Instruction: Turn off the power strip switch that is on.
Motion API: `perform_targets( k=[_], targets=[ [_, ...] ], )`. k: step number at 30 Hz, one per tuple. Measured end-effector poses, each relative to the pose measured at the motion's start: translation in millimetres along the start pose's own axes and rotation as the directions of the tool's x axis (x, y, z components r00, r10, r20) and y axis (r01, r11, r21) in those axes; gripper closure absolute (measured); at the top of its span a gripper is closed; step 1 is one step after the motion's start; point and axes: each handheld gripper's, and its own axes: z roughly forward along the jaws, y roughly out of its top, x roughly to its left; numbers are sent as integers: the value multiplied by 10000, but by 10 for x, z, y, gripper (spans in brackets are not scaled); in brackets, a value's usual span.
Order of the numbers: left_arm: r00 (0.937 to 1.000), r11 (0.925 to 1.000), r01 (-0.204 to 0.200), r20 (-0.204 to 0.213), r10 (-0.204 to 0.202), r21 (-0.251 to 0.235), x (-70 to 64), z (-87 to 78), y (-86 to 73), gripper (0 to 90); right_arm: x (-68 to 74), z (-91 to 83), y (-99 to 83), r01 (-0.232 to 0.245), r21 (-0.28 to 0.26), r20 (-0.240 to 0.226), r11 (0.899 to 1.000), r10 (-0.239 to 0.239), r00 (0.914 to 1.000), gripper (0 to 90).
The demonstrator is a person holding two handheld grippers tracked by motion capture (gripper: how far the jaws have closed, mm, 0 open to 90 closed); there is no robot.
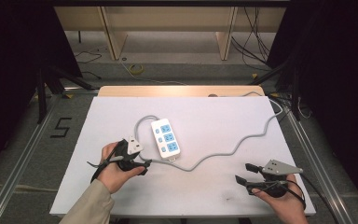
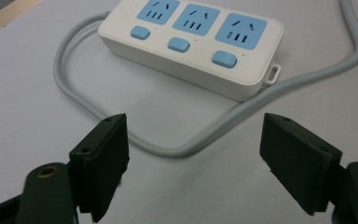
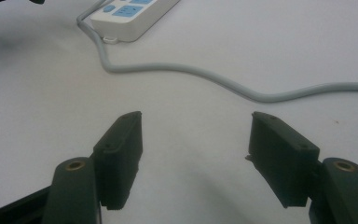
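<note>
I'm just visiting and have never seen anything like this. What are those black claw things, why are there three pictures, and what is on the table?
No robot here: a person holds a hand-operated two-jaw tool in each hand. The wide picture comes from a fixed camera above the table. There the left gripper is at the left and the right gripper at the right.

The other two pictures come from small cameras riding on the tools, each looking out along its own black jaws. In both, the jaws stand wide apart with nothing between them, so nothing is held.

On the white table lies a white power strip with three blue sockets and three blue buttons. Its grey cable loops round it and snakes off toward the far right edge. The left gripper points at the strip and the cable loop just before it.
</note>
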Motion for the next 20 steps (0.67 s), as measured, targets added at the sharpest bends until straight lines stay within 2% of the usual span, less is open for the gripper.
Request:
perform_targets(
  k=[7,10,16,18,20],
  targets=[
    [9995,9995,265,-190,-268,-161,57,-76,-274,230,-1,-1,0,-9,-30,-15,10000,9,10000,359],
    [9988,9998,199,-443,-201,-33,67,-103,-379,228,2,2,1,10,-38,-12,10000,-10,10000,358],
    [9980,9995,315,-539,-317,-35,74,-121,-490,219,0,1,1,-3,-21,-10,10000,3,10000,358],
    [9971,9985,548,-521,-551,-70,88,-103,-517,209,0,-1,0,-11,-37,-26,10000,11,10000,358],
    [9938,9961,878,-685,-878,-32,122,-74,-550,197,-1,-2,0,-33,-36,-25,10000,33,10000,358]
  ],
)
